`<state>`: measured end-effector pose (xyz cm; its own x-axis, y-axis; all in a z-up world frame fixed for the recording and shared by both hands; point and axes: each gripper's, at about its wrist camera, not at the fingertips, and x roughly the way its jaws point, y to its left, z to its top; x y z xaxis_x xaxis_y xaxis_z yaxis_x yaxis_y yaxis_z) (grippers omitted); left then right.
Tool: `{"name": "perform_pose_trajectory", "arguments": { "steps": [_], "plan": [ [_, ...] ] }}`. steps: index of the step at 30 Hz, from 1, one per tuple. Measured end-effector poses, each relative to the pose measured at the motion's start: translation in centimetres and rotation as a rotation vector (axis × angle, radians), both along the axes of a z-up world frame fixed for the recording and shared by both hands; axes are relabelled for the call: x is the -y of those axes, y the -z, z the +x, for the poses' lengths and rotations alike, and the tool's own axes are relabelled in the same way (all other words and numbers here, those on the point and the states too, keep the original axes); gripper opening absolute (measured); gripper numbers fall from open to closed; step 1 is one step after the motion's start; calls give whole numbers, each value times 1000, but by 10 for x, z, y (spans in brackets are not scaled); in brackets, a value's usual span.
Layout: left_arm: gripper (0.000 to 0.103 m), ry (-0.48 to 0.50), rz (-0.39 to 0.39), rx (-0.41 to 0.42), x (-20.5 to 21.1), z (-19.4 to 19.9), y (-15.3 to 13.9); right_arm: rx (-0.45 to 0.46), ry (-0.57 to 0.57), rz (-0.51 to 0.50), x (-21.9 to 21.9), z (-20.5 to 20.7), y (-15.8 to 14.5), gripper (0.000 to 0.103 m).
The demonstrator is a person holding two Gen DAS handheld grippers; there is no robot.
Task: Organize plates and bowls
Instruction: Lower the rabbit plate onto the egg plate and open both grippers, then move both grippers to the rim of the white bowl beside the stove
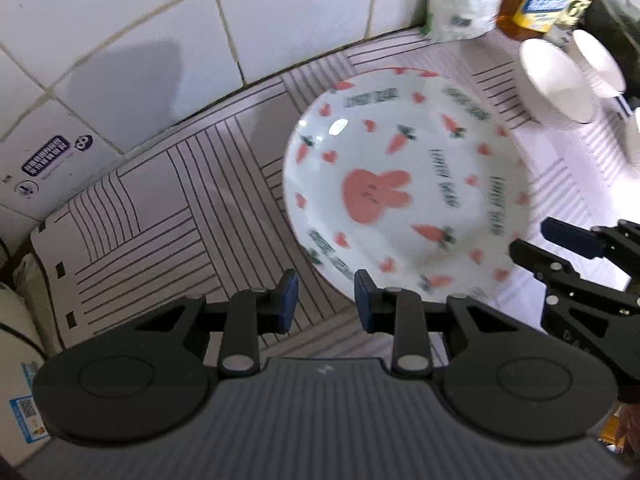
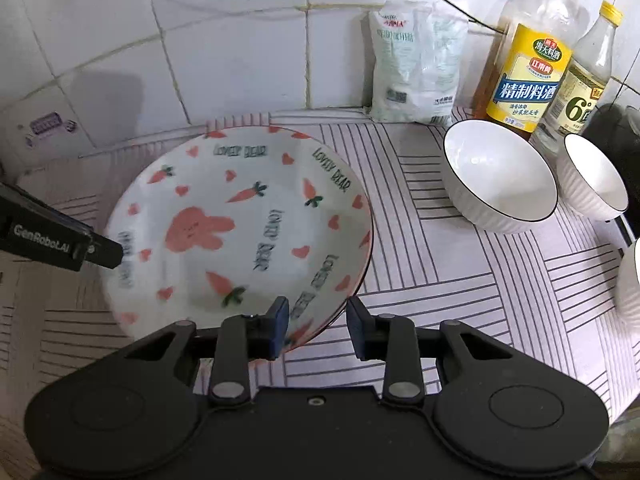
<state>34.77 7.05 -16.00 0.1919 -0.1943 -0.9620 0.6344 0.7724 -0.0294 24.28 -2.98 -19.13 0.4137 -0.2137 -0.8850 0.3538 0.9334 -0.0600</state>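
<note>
A white plate with a pink rabbit and carrots (image 1: 404, 188) (image 2: 240, 236) lies on the striped counter mat (image 1: 168, 208) (image 2: 460, 264). My left gripper (image 1: 326, 300) is open, its fingers at the plate's near-left rim, nothing between them. My right gripper (image 2: 314, 326) is open, its fingers straddling the plate's near-right rim without closing on it. The right gripper shows at the right edge of the left wrist view (image 1: 576, 256); the left gripper shows at the left of the right wrist view (image 2: 60, 240). Two white ribbed bowls (image 2: 500, 178) (image 2: 594, 176) stand to the right of the plate.
A white bag (image 2: 414, 64), a cooking-wine bottle (image 2: 528, 52) and a vinegar bottle (image 2: 580, 80) stand against the tiled wall (image 2: 220, 48) behind the bowls. Another white dish (image 2: 630, 276) sits at the right edge. A box (image 1: 44, 160) leans at the far left.
</note>
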Motion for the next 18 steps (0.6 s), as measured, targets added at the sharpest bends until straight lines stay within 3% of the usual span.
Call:
{"name": "perform_pose_trajectory", "arguments": {
  "steps": [7, 14, 18],
  "plan": [
    [44, 9, 9, -10, -5, -30, -31, 100, -61, -33, -19, -28, -47, 39],
    [63, 52, -13, -2, -10, -63, -62, 143, -103, -58, -21, -62, -90, 62],
    [69, 74, -29, 18, -8, -83, -76, 164, -113, -58, -18, -81, -107, 68]
  ]
}}
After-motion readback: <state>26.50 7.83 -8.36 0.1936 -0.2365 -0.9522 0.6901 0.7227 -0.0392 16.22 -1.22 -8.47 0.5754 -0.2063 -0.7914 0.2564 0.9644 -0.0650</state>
